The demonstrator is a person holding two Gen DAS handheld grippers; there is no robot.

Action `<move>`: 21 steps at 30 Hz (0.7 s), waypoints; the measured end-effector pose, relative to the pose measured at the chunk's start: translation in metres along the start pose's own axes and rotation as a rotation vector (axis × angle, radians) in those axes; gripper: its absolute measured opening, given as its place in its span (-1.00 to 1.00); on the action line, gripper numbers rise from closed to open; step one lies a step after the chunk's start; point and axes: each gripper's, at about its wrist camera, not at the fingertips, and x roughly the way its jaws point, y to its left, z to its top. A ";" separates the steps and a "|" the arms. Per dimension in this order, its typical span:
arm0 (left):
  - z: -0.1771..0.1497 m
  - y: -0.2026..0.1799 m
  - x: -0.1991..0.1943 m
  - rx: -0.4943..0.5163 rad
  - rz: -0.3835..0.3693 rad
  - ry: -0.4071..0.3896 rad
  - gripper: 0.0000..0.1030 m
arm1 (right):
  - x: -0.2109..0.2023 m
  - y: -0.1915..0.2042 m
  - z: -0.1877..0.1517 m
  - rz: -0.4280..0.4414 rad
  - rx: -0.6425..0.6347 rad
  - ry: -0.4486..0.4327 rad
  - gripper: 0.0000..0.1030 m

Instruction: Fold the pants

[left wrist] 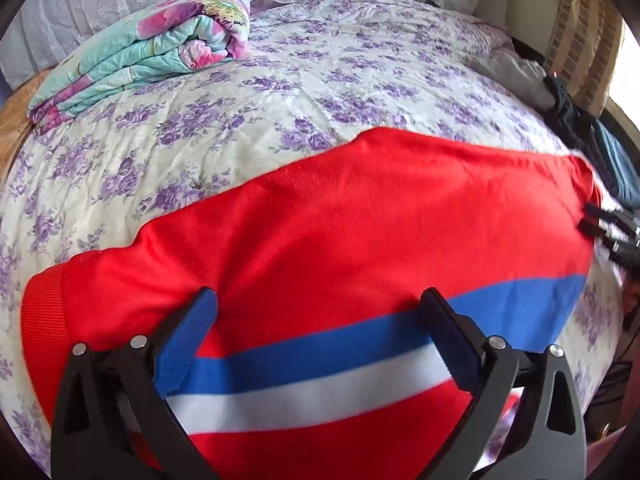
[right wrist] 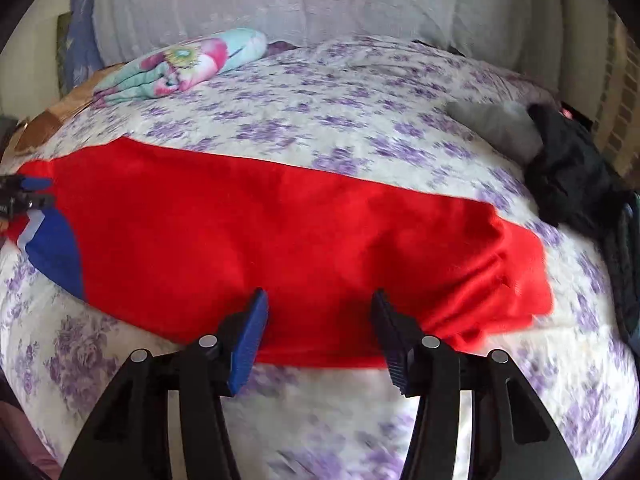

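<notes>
Red pants (left wrist: pixel 320 208) with a blue and a white side stripe lie flat across the flowered bedspread (left wrist: pixel 280 80), their ribbed cuff at the left. My left gripper (left wrist: pixel 320 300) hovers over the striped part, open, with nothing pinched between its blue pads. In the right wrist view the pants (right wrist: pixel 280 232) stretch from left to right, rumpled at the right end. My right gripper (right wrist: pixel 320 300) stands open at their near edge, the cloth lying beyond and below the fingers. Each gripper shows at the other view's edge: the right gripper (left wrist: pixel 608 228) and the left gripper (right wrist: pixel 24 196).
A folded turquoise and pink floral quilt (left wrist: pixel 140 52) (right wrist: pixel 180 64) sits at the bed's far left. Dark clothes (right wrist: pixel 568 168) and a grey garment (right wrist: pixel 496 124) lie at the right side. A lace-covered headboard (right wrist: pixel 280 0) runs along the back.
</notes>
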 end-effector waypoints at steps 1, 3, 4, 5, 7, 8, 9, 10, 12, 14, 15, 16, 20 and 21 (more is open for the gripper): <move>-0.003 0.000 -0.004 0.016 0.008 0.002 0.91 | -0.006 -0.009 -0.003 -0.041 0.018 0.002 0.04; -0.007 0.002 -0.011 0.026 0.021 0.009 0.91 | -0.017 -0.012 -0.004 -0.080 0.050 -0.001 0.04; -0.009 0.004 -0.015 0.017 0.027 0.017 0.91 | -0.022 -0.010 -0.002 -0.087 0.055 -0.012 0.07; -0.010 0.005 -0.019 0.003 0.031 0.023 0.91 | -0.027 -0.002 -0.001 -0.074 0.047 -0.035 0.07; -0.015 0.005 -0.026 -0.019 0.043 0.019 0.91 | -0.029 0.015 0.003 -0.006 0.015 -0.084 0.15; -0.019 0.003 -0.025 -0.007 0.063 0.022 0.91 | -0.026 0.028 0.002 0.024 -0.023 -0.086 0.19; -0.024 0.001 -0.025 0.018 0.084 0.020 0.92 | -0.017 0.038 -0.002 0.031 -0.071 -0.055 0.21; -0.031 -0.003 -0.028 0.044 0.102 0.001 0.92 | -0.005 0.041 -0.004 0.006 -0.107 -0.013 0.24; -0.040 -0.003 -0.036 0.053 0.108 -0.013 0.92 | -0.004 0.036 -0.014 0.022 -0.089 -0.043 0.26; -0.043 0.000 -0.046 0.044 0.110 -0.014 0.91 | -0.013 0.027 -0.013 0.050 -0.041 -0.023 0.25; -0.042 0.001 -0.052 0.033 0.110 -0.012 0.91 | -0.017 0.023 -0.014 0.047 -0.022 -0.022 0.26; -0.041 -0.001 -0.060 0.024 0.116 -0.012 0.91 | -0.023 0.019 -0.015 0.050 0.006 -0.032 0.27; -0.028 -0.033 -0.091 0.071 0.086 -0.121 0.91 | -0.038 -0.017 -0.027 0.166 0.237 -0.094 0.28; -0.025 -0.044 -0.095 0.086 0.054 -0.152 0.91 | -0.039 -0.027 -0.032 0.182 0.298 -0.109 0.28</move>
